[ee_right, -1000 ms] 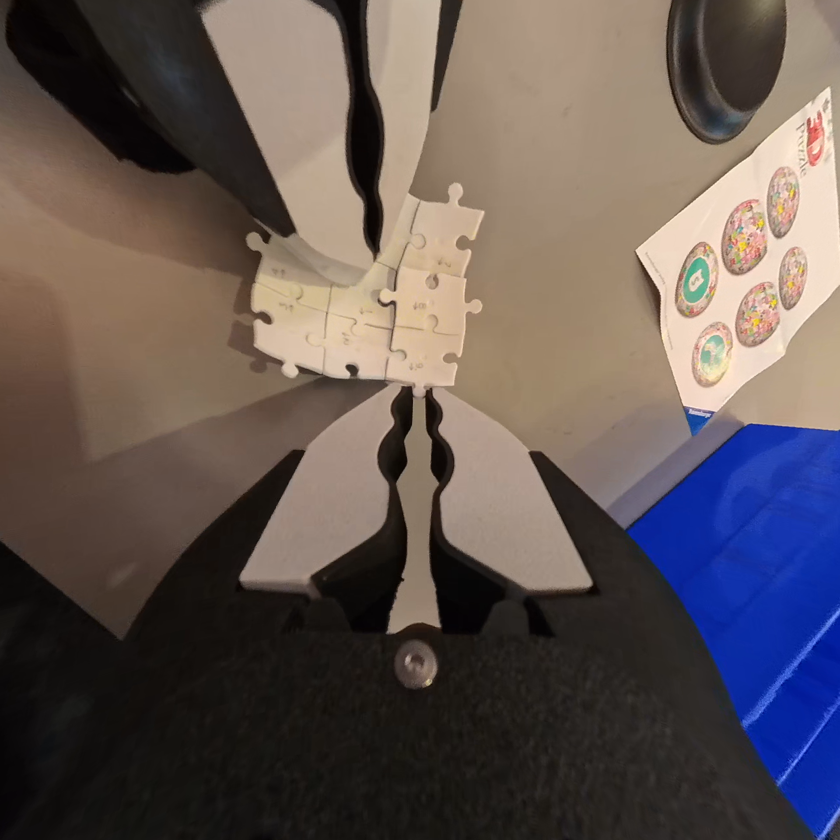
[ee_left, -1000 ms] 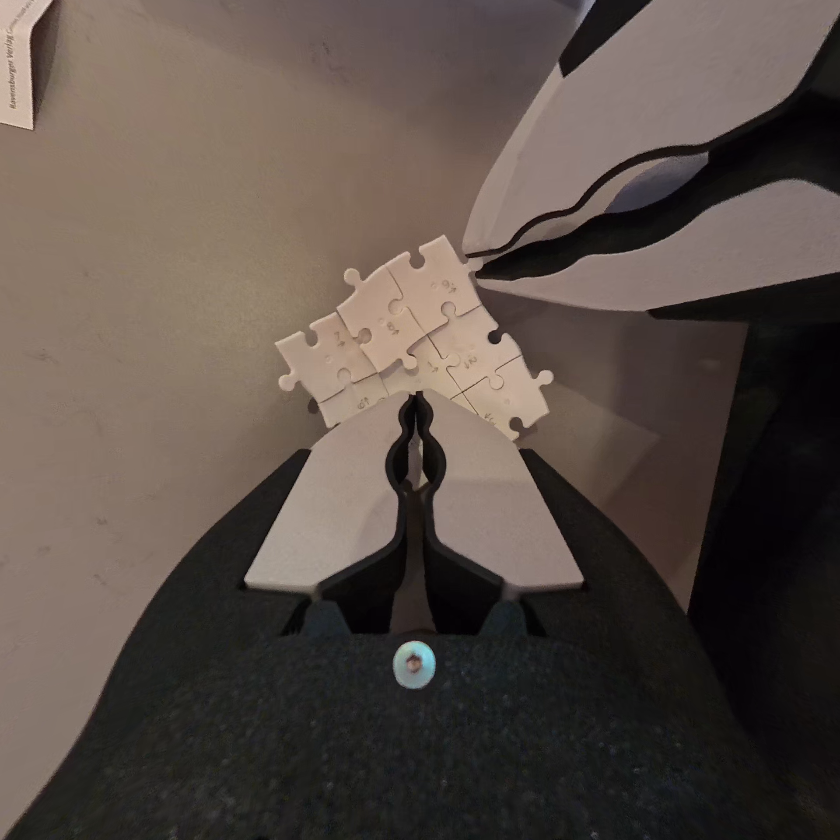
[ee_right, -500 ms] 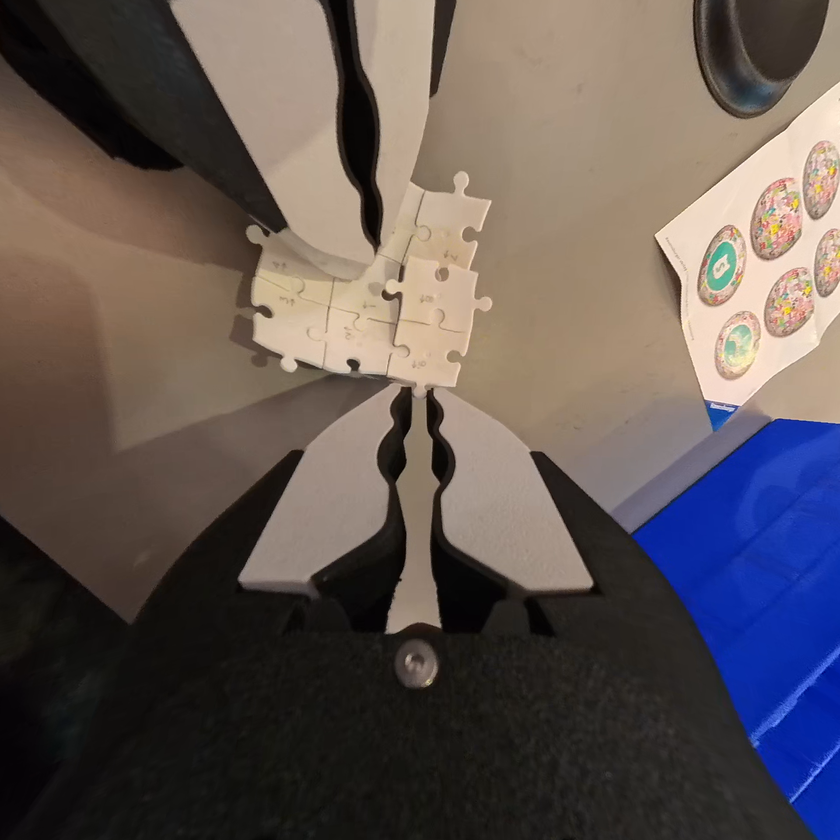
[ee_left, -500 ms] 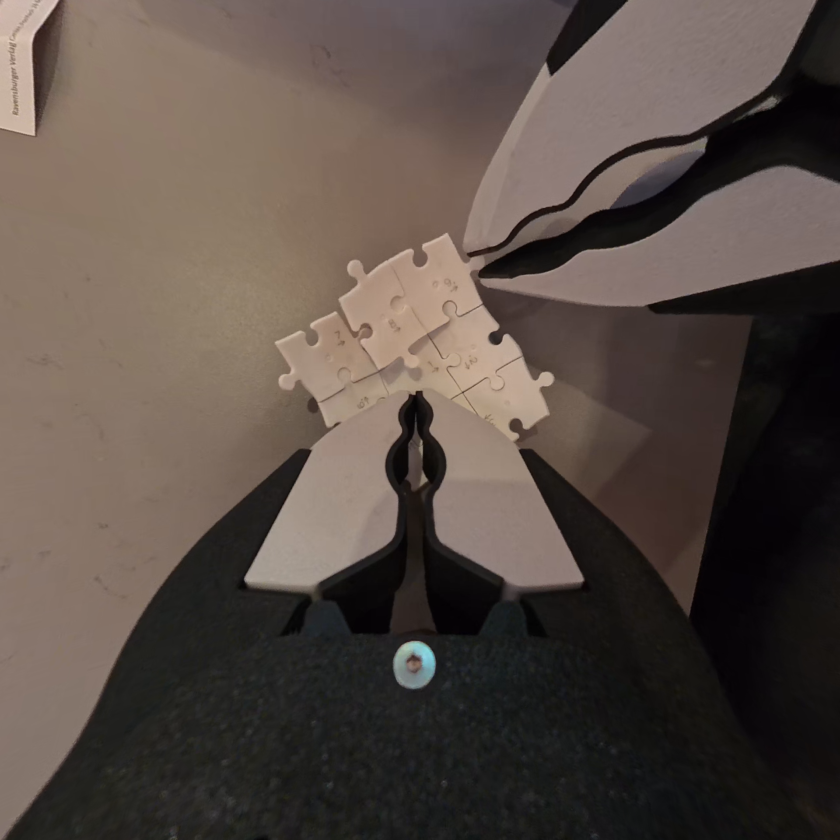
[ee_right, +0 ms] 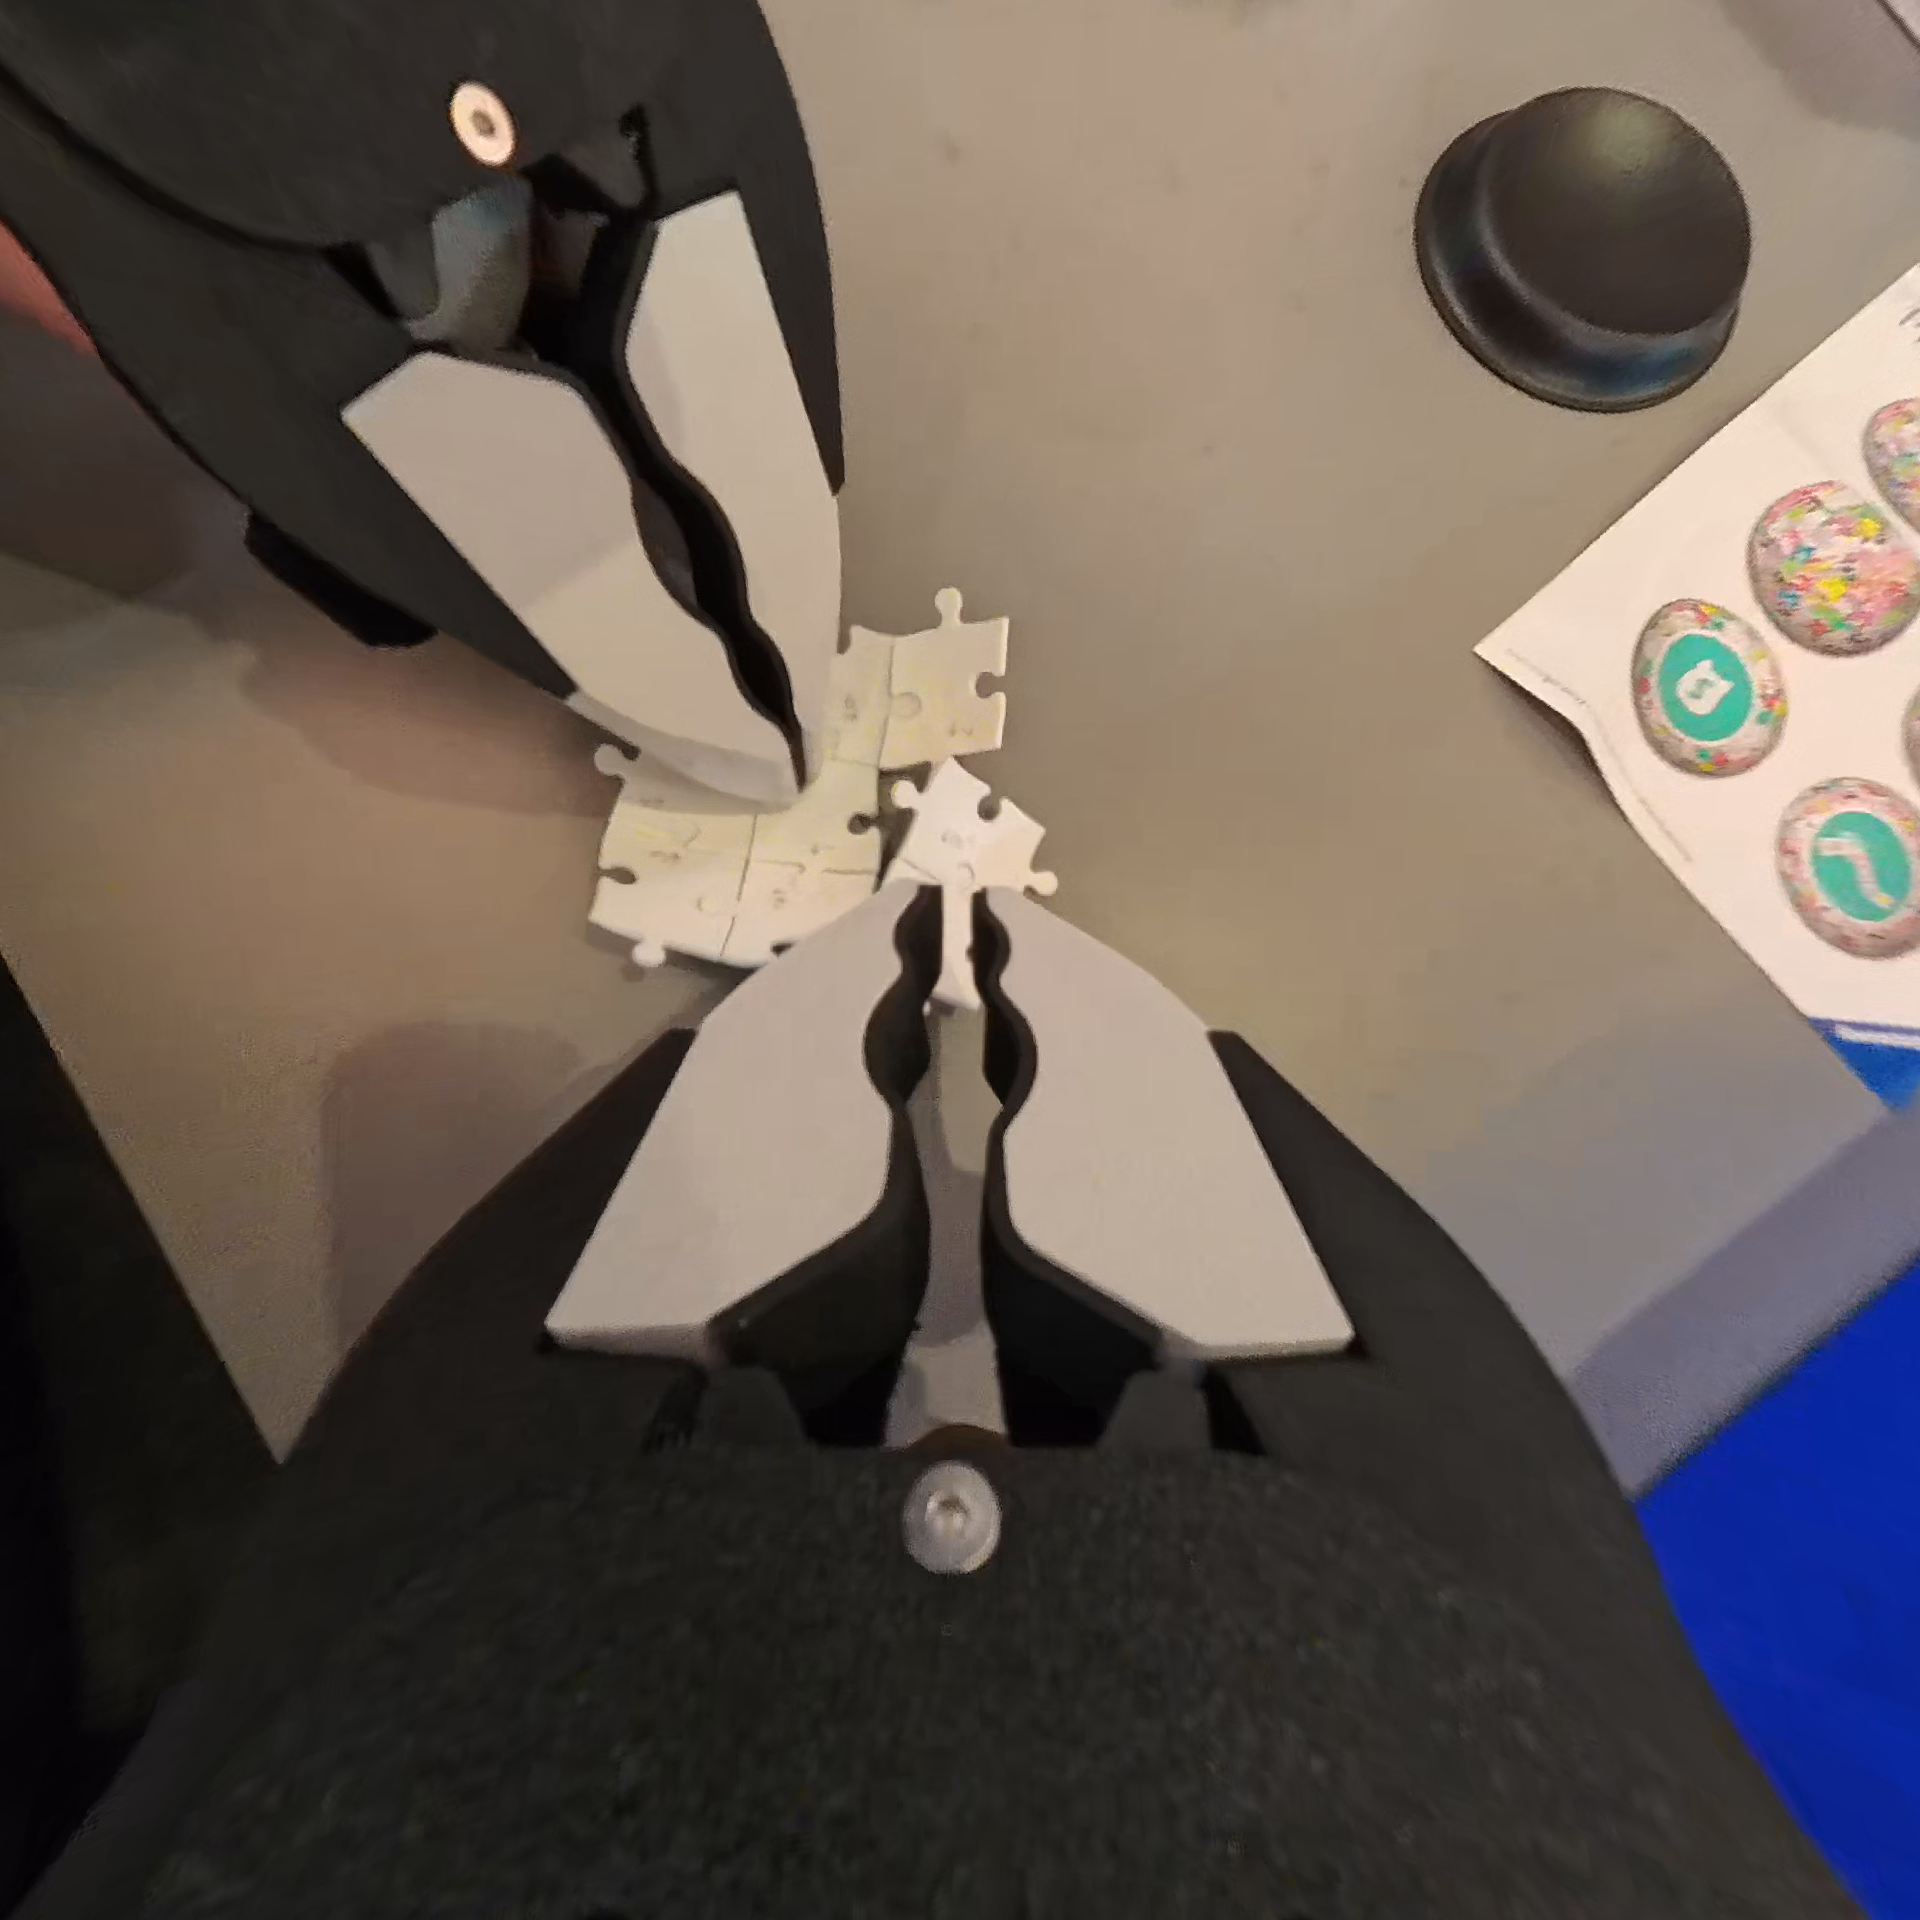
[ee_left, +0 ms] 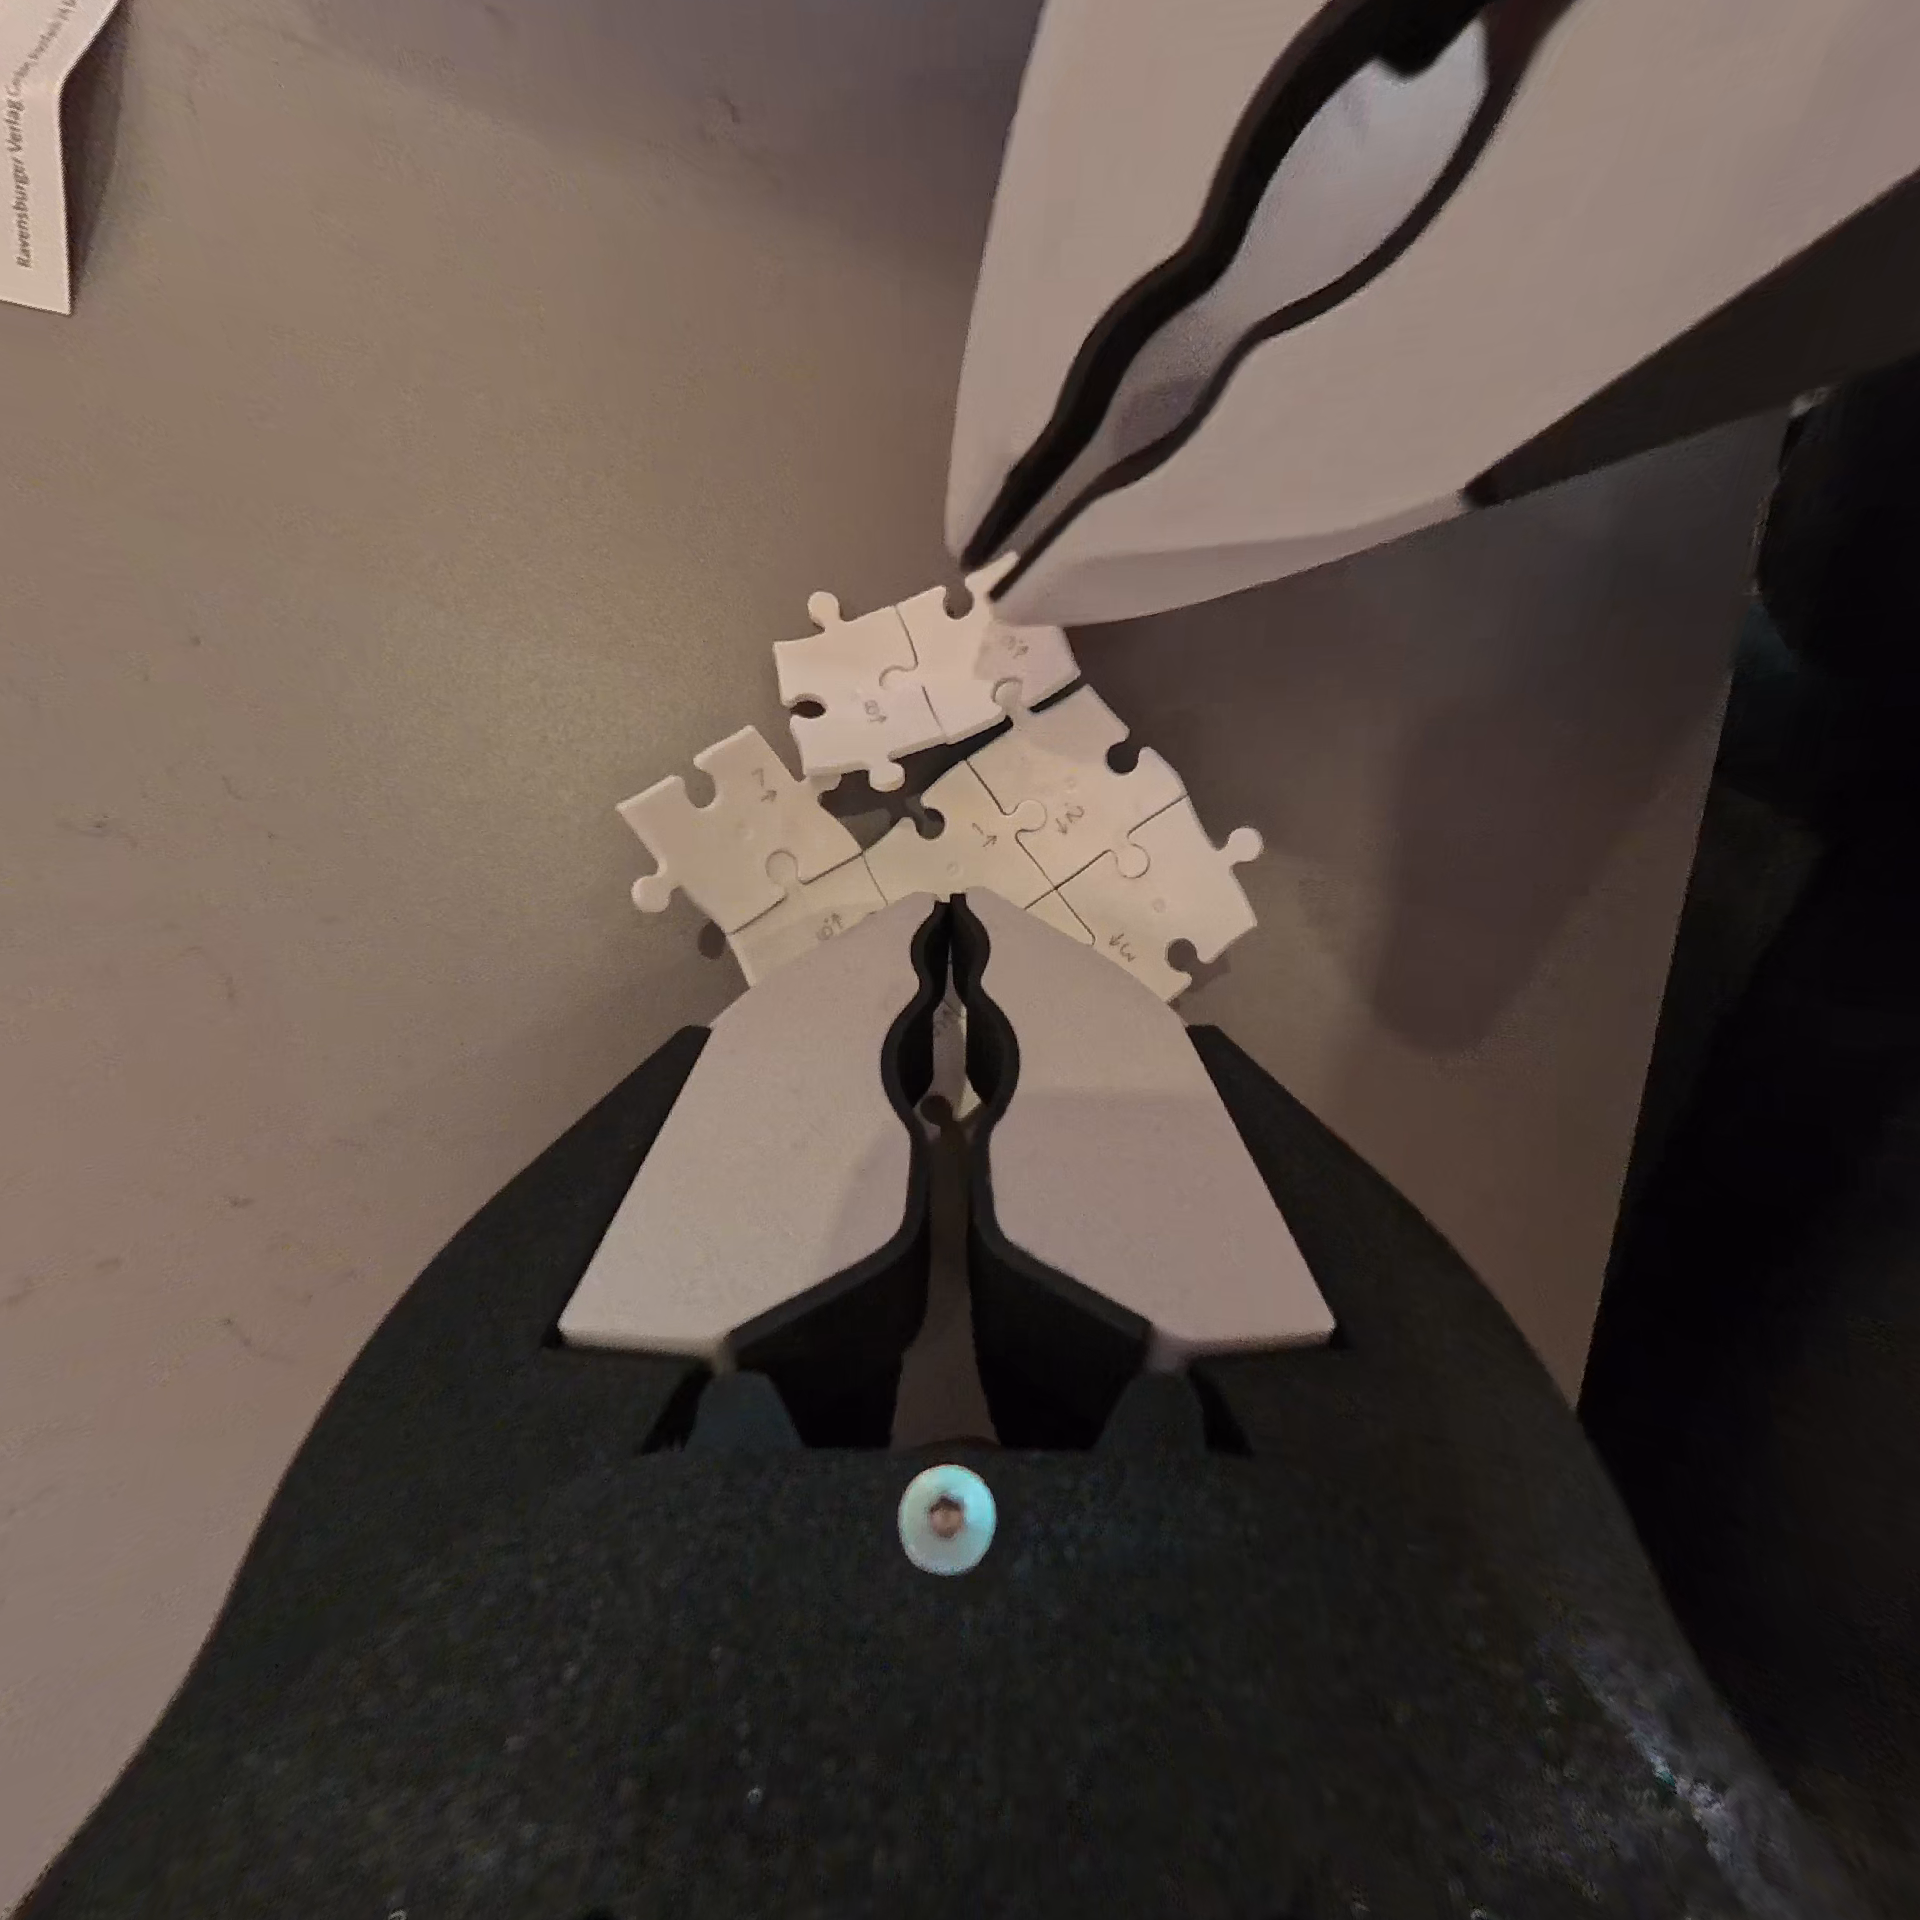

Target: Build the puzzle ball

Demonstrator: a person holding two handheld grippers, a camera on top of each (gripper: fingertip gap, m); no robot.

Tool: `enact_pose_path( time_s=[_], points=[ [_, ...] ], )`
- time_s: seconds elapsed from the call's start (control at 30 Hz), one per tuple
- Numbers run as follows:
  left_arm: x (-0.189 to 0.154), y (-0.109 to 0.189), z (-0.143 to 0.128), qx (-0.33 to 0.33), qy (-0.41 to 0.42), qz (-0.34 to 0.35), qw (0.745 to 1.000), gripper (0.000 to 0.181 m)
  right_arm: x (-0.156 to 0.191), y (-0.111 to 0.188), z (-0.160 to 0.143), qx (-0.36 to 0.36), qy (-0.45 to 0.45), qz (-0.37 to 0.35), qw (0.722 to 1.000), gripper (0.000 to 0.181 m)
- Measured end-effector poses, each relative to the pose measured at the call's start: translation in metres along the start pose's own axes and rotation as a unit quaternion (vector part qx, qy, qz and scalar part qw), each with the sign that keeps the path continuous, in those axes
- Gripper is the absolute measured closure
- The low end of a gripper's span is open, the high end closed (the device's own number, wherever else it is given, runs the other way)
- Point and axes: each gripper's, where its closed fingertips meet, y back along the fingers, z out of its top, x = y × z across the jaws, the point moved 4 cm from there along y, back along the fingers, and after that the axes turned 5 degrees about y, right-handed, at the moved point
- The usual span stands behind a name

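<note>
The left gripper (ee_left: 951, 909) is clamped narrow on the near edge of a joined patch of white puzzle pieces (ee_left: 1081, 862), its fingers pressed together with only a sliver of the patch showing between them. The patch fans out beyond the fingertips, held above the grey table (ee_left: 416, 623), and one piece (ee_left: 727, 821) juts out at its left.

Just past that, a joined pair of pieces (ee_left: 914, 691) sits tilted over the top of the patch, lifted off it along the near edge so a dark gap shows between the two. The right gripper (ee_left: 982, 571) comes in from the upper right and pinches the far corner of this pair, its fingers nearly closed on it.

In the right wrist view, the right gripper (ee_right: 951, 904) holds the pair (ee_right: 966, 842) edge-on between its tips, with the patch (ee_right: 727, 883) just to the left and the left gripper (ee_right: 795, 764) clamped on it from the upper left.

Farther off on the table lie a printed leaflet (ee_right: 1704, 790) with pictures of coloured balls at the right, a round black stand (ee_right: 1584, 239) beyond it, and a blue box (ee_right: 1787, 1507) at the near right. A corner of paper (ee_left: 47, 145) shows at the far left in the left wrist view.
</note>
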Motion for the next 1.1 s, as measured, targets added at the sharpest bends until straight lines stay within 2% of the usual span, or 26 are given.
enact_pose_path(
  time_s=[0.07,0.23,0.4,0.6,0.67,0.77,0.9,1.1],
  points=[
    [0.0,0.0,0.0,0.002,-0.004,0.001,1.0,0.181,-0.001,-0.009,-0.001,-0.01,-0.015,0.017,1.0,0.181],
    [0.003,0.0,0.001,0.003,-0.001,0.006,1.0,0.181,-0.007,-0.03,-0.011,0.03,-0.029,0.027,0.999,0.181],
    [0.009,0.005,0.003,0.002,0.004,0.029,1.0,0.181,-0.003,-0.033,-0.009,0.025,-0.015,0.035,0.999,0.181],
    [0.007,0.051,-0.01,-0.072,0.057,0.07,0.993,0.159,0.0,-0.033,-0.008,0.04,0.029,-0.01,0.999,0.181],
    [0.005,0.052,-0.025,-0.079,0.095,0.051,0.991,0.159,0.001,-0.033,-0.008,0.044,0.045,-0.021,0.998,0.181],
    [0.002,0.037,-0.038,-0.073,0.147,-0.004,0.986,0.162,0.001,-0.034,-0.007,0.049,0.063,-0.032,0.996,0.181],
    [0.004,0.026,-0.032,-0.081,0.164,-0.036,0.982,0.166,0.001,-0.034,-0.007,0.048,0.077,-0.035,0.995,0.181],
    [0.01,0.024,-0.025,-0.084,0.169,-0.045,0.981,0.172,-0.001,-0.034,-0.007,0.055,0.112,-0.054,0.991,0.181]
  ],
)
